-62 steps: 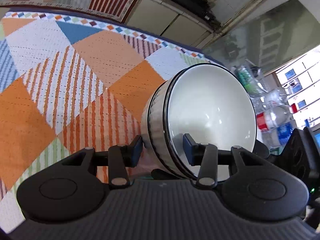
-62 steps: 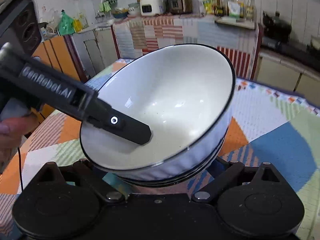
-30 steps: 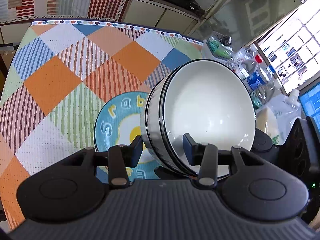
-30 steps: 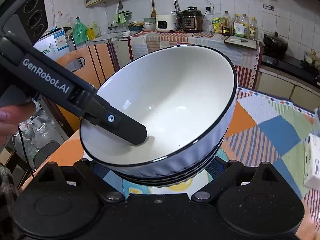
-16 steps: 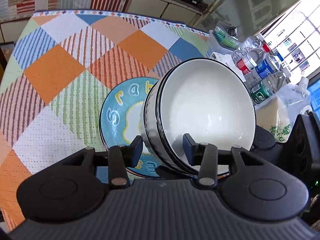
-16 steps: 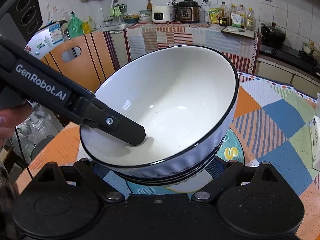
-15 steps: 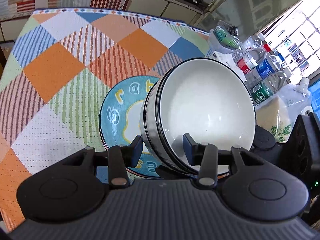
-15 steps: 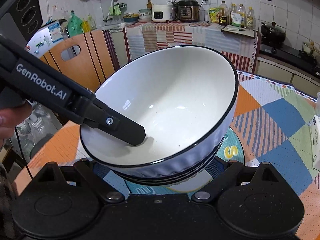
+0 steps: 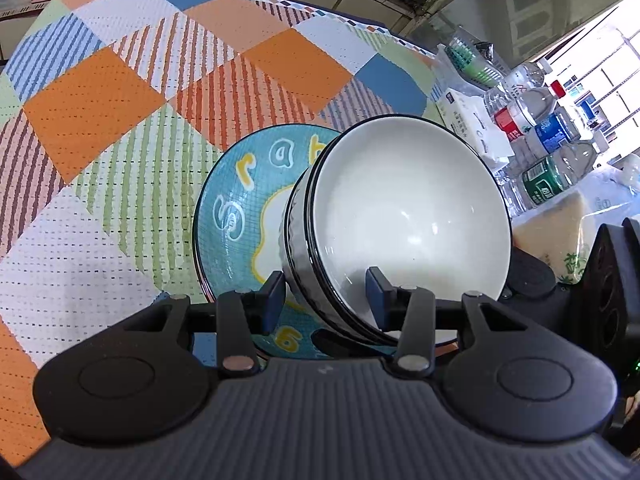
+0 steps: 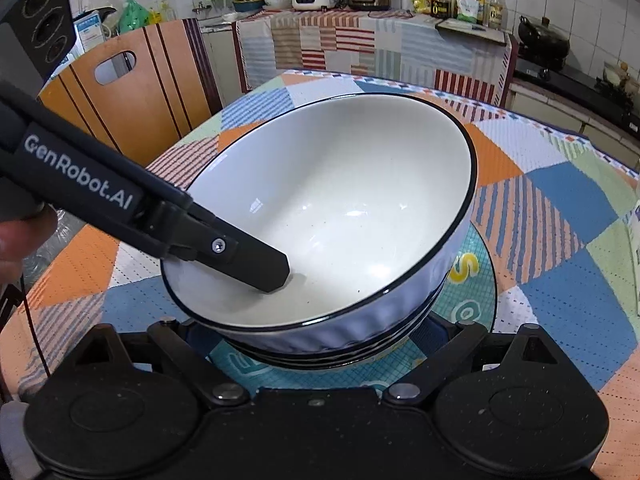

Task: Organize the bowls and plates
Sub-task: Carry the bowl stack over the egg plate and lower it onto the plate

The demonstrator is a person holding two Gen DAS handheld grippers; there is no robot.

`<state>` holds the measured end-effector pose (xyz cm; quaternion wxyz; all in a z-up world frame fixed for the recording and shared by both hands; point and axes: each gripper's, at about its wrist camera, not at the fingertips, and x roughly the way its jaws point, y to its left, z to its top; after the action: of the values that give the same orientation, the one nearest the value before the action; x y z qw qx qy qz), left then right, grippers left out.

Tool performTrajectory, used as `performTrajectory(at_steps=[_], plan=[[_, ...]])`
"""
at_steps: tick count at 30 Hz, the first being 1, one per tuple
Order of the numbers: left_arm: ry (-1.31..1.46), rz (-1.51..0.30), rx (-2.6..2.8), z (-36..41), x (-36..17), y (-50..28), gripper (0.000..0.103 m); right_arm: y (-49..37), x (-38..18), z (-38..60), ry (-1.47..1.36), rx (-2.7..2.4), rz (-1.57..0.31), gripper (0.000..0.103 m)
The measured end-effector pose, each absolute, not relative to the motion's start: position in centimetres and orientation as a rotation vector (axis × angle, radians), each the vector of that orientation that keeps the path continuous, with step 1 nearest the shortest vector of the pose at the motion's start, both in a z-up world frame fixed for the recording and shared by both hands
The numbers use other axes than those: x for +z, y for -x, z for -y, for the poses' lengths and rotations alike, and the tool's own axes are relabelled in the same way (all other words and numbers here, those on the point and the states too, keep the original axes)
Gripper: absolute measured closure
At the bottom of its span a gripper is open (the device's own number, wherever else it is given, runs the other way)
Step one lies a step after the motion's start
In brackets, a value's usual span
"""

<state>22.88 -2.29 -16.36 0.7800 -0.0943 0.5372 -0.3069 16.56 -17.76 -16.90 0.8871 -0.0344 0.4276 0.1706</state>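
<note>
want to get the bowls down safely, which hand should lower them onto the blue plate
Left. The left hand-held gripper clamps the rim of the white bowl stack, one finger inside the top bowl, right above the blue plate. The right hand-held gripper's fingertips are hidden under the stack, so its hold is unclear.

Left wrist view's top right corner is blown out by daylight from the window (image 9: pixel 600 60), so the bottles (image 9: pixel 536 128) there look washed. The white bowl (image 10: pixel 340 216) shows small glare spots inside. Right wrist view is dimmer, evenly lit indoors. Both frames are sharp, with heavy fisheye bending toward the edges.
</note>
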Motion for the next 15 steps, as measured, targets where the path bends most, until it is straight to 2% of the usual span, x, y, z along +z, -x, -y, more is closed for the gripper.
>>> performTrajectory(at_steps=[15], plan=[[0.187, -1.142, -0.639, 2.74, -17.15, -23.12, 0.061, -17.18, -17.81, 17.60, 0.109, 0.329, -0.905, 0.006]])
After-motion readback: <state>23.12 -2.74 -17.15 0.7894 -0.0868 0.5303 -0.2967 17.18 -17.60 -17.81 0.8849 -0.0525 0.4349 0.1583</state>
